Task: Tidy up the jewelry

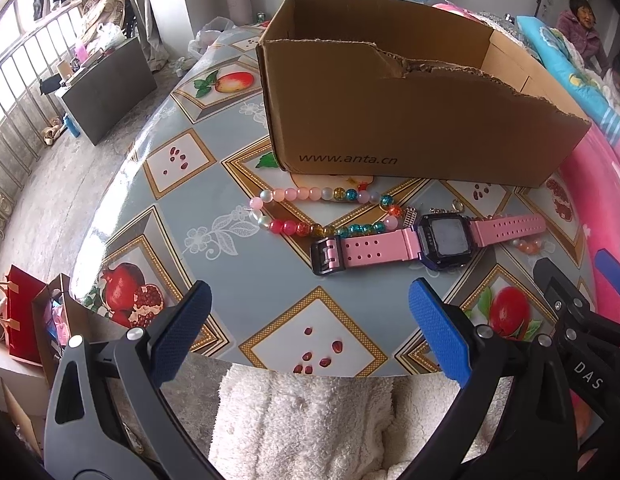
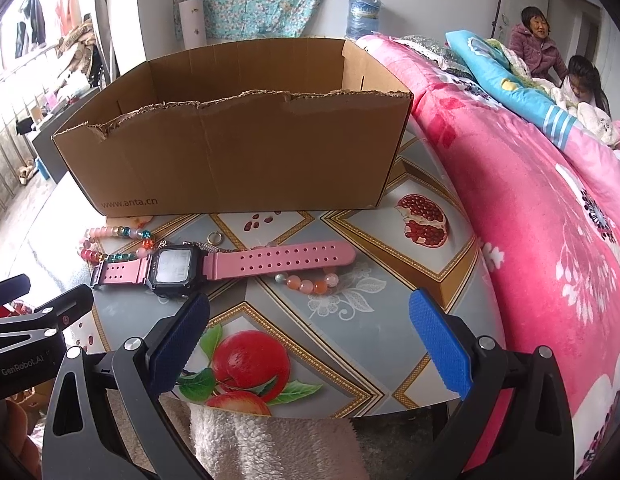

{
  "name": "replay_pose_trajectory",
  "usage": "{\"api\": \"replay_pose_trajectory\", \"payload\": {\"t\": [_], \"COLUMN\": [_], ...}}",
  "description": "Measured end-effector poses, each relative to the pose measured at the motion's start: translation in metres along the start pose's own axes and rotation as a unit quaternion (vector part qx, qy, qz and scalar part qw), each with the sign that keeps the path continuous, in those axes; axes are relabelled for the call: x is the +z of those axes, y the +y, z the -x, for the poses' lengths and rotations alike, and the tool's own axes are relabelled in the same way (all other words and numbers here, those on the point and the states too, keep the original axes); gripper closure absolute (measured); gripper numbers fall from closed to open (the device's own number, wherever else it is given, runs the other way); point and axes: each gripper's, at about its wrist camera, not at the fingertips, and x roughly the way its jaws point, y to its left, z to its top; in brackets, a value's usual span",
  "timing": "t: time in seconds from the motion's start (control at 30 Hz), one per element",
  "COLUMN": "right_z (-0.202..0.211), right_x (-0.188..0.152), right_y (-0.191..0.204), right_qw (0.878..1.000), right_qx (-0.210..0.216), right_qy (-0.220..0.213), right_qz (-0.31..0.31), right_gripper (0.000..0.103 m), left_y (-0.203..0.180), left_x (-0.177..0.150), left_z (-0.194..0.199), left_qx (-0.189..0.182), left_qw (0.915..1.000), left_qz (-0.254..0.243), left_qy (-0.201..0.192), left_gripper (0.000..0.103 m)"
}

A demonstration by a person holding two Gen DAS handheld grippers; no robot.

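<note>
- Jewelry lies on the desk [image 1: 197, 240], a round top under a fruit-print cloth, in a loose cluster just in front of the cardboard box [image 1: 410, 120].
- Nearest the box is a bead bracelet [image 1: 310, 212] of pink, teal, amber and red beads, laid in a flattened loop, its far side close to the box's front wall.
- A pink watch [image 1: 430, 240] with a dark square face lies flat and unbuckled just near of the bracelet, straps stretched left and right; the buckle end points left.
- A small ring [image 2: 215, 237] rests on the cloth just beyond the watch face, in front of the box.
- A short string of orange beads [image 2: 310, 282] lies just near the long strap, on the right side of the cluster.
- The box stands open-topped with a torn front edge; its inside floor cannot be seen.
- The left tongs [image 1: 310, 336] hover over the near edge of the desk, pointing forward at the watch, level and well short of it; the blue pads are spread wide and grip nothing.
- The right tongs [image 2: 310, 344] hang beside them to the right, over the apple print, aimed toward the orange beads and the box; also spread wide, holding nothing.
- A pink floral quilt [image 2: 550, 220] on the bed borders the desk on the right.
</note>
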Motion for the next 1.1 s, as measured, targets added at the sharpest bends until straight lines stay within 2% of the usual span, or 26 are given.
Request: {"api": "replay_pose_trajectory", "payload": {"t": [0.3,0.67,0.83,0.97,1.1], "right_z": [0.001,0.006,0.018,0.021,0.023], "right_x": [0.000,0.010,0.014,0.012,0.012], "right_y": [0.000,-0.001,-0.002,-0.005,-0.003], "right_qw": [1.000,0.999,0.997,0.995,0.995], "right_qx": [0.002,0.005,0.024,0.051,0.051], "right_qy": [-0.003,-0.038,-0.067,-0.077,-0.082], "right_qz": [0.002,-0.002,-0.014,-0.028,-0.020], "right_gripper": [0.006,0.006,0.006,0.006,0.006], "left_y": [-0.001,0.006,0.014,0.020,0.021], "left_x": [0.000,0.009,0.011,0.007,0.004], "left_z": [0.000,-0.001,0.008,0.013,0.017], "left_qx": [-0.001,-0.012,0.000,-0.008,-0.018], "left_qw": [1.0000,0.9994,0.9979,0.9965,0.9951], "left_qz": [-0.001,-0.010,-0.021,-0.029,-0.033], "left_qy": [-0.004,-0.030,-0.061,-0.078,-0.092], "left_gripper": [0.008,0.008,0.008,0.008,0.008]}}
